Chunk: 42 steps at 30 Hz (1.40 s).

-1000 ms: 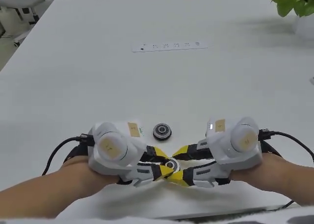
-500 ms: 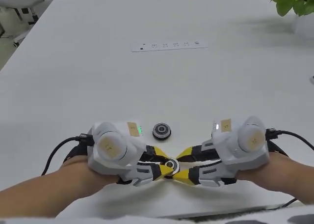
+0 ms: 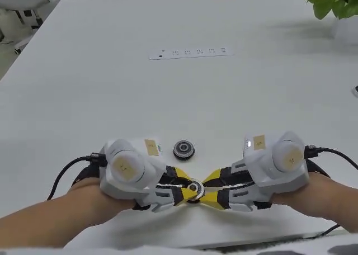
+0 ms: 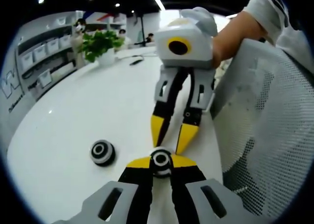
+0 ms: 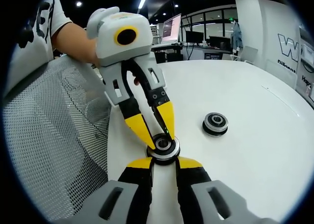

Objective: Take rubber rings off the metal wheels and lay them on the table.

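A small metal wheel [image 3: 194, 187] with a black rubber ring is held just above the white table [image 3: 224, 98], near its front edge. My left gripper [image 3: 187, 190] comes from the left and is shut on the wheel [image 4: 161, 161]. My right gripper [image 3: 202, 192] comes from the right, its yellow tips pinched on the wheel's rim where the rubber ring [image 5: 163, 148] sits. In the left gripper view, the right gripper [image 4: 169, 140] points down at the wheel. A second ringed wheel [image 3: 184, 149] lies flat on the table just beyond both grippers.
A flush power strip [image 3: 190, 52] is set in the table farther back. A green plant [image 3: 334, 0] stands at the far right corner. A mesh chair back [image 5: 54, 126] is close behind the grippers at the table's front edge.
The right gripper has moved in toward the held wheel and its jaws have narrowed onto it. The left gripper and the second wheel have stayed put.
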### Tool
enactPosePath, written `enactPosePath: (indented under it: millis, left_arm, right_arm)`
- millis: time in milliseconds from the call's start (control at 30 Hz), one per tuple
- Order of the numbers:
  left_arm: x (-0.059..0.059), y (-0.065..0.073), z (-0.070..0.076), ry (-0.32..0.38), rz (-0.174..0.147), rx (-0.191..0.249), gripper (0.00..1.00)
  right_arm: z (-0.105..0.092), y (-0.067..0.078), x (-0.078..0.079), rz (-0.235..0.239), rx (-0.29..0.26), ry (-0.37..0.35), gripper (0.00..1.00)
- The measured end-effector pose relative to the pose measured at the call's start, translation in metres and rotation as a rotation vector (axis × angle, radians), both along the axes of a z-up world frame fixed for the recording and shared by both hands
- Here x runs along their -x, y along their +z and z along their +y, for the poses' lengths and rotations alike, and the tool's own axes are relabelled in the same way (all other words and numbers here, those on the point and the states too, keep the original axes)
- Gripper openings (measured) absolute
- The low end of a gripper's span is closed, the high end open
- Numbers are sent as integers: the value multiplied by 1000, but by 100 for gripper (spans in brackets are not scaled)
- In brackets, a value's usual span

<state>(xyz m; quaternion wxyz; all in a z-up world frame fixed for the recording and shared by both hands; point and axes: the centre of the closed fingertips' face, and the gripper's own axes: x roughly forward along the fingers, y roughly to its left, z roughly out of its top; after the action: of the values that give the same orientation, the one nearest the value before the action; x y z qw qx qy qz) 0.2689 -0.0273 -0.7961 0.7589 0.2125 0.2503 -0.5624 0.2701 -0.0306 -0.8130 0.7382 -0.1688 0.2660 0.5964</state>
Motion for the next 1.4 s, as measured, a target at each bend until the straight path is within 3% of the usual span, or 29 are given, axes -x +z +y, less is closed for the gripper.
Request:
enactPosePath:
  millis: [267,367,533,867,1133,1400]
  left_arm:
    - [0,0,0,3,0,-1,13]
    - [0,0,1,4,0,-1,13]
    - [-1,0,1,6,2,0,13]
    - [-1,0,0,9,3,-4,13]
    - [-1,0,0,10,-4,-14,13]
    - [-2,-1,1,11,-4,-18,12]
  right_arm:
    - [0,1,1,5,1,-5,11]
    - [-5,-1,-5,25,1,-60,4]
    - [-5,-2,-2,45,2,-60,4]
    - [-5,-3,0,143,-4,-123,2]
    - [-6,-4,-3,161,4,-151,0]
    - [-8,-1,-5,246,-48,-210,0]
